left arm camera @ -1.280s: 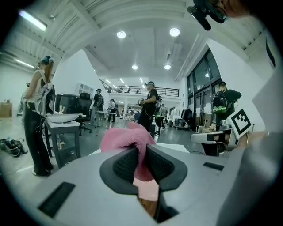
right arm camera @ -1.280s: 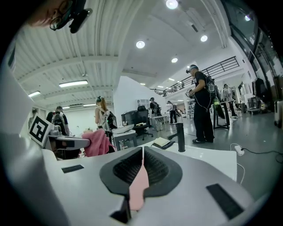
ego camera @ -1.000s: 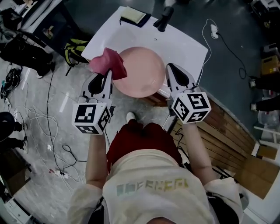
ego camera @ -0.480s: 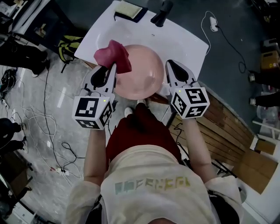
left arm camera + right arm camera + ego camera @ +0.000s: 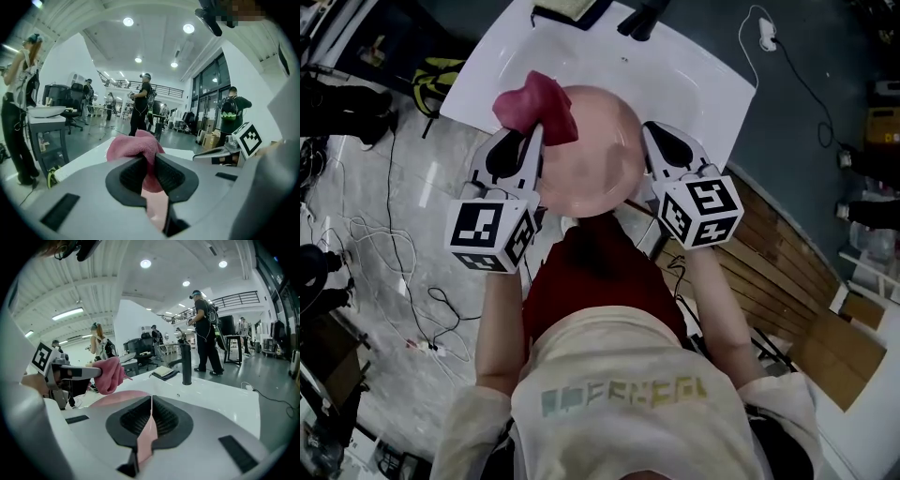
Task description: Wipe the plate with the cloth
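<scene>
Left gripper (image 5: 149,164) pinches the pink cloth (image 5: 133,147) just ahead; right gripper (image 5: 151,404) clamps the pink plate (image 5: 591,155) rim, cloth at its left.

— How is the scene lit?
— In the gripper views, bright, even light is given by round ceiling lamps (image 5: 130,21); strip lamps (image 5: 70,313) are also seen. The head view is rendered dim and underexposed, with the floor (image 5: 384,234) sunk in shade and the white table (image 5: 694,75) left as the brightest area.
— Is distortion noted?
— Strong fisheye bending and black corners are seen in both gripper views. The left gripper (image 5: 149,171) and right gripper (image 5: 151,420) are rendered soft at close range.
</scene>
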